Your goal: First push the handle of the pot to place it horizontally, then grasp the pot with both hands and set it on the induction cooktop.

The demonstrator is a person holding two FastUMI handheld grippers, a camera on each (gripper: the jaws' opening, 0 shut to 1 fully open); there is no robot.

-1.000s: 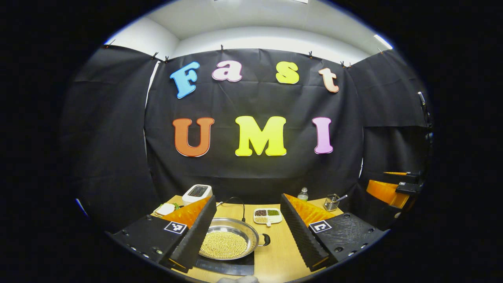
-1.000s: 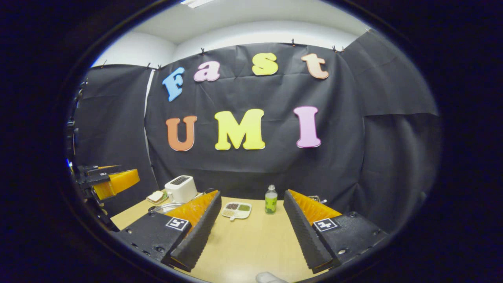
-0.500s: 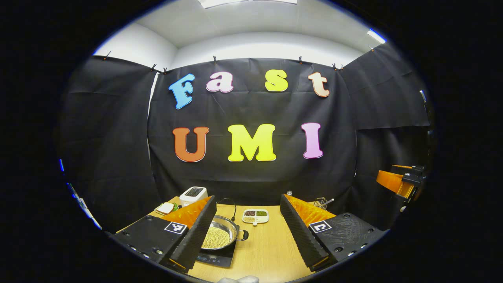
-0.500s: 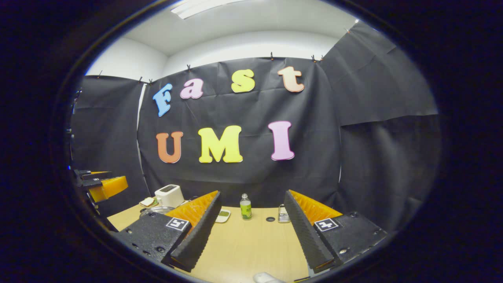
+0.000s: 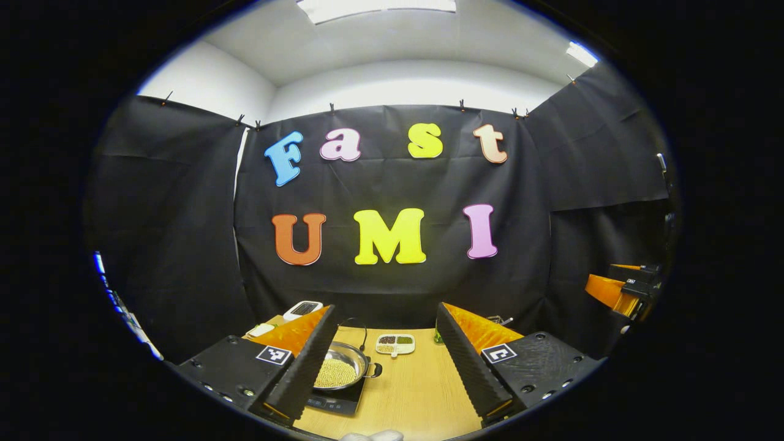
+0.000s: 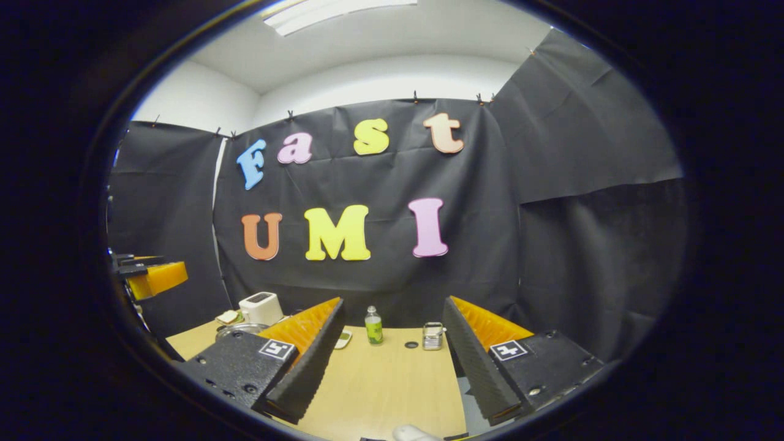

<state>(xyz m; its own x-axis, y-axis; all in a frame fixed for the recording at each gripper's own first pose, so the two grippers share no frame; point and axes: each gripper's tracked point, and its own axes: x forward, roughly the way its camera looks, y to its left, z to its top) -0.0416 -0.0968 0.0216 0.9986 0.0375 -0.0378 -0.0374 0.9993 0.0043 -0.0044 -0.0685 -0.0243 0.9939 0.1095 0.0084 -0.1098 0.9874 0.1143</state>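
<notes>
A steel pot (image 5: 338, 371) full of pale beans sits on the black induction cooktop (image 5: 334, 402), left of the table's middle. Its black side handle (image 5: 375, 369) points right. My left gripper (image 5: 386, 309) hangs open above the table's near side, back from the pot, and its left finger hides the pot's left rim. The right gripper (image 5: 618, 291) also shows far off to the right. In the right gripper view, my right gripper (image 6: 393, 301) stands open over bare table. The pot's rim (image 6: 236, 329) peeks out behind its left finger, with the left gripper (image 6: 150, 278) off to the left.
A divided dish of grains (image 5: 395, 344) lies behind the pot, with a power cord (image 5: 362, 324) beside it. A white toaster (image 6: 260, 306) and a sandwich plate (image 6: 228, 316) stand at the back left. A green bottle (image 6: 372, 326) and a metal basket (image 6: 432, 335) stand at the back.
Both grippers have drawn back from the table, still open, so the pot and cooktop look smaller. The right gripper view has swung right, bringing the metal basket into sight.
</notes>
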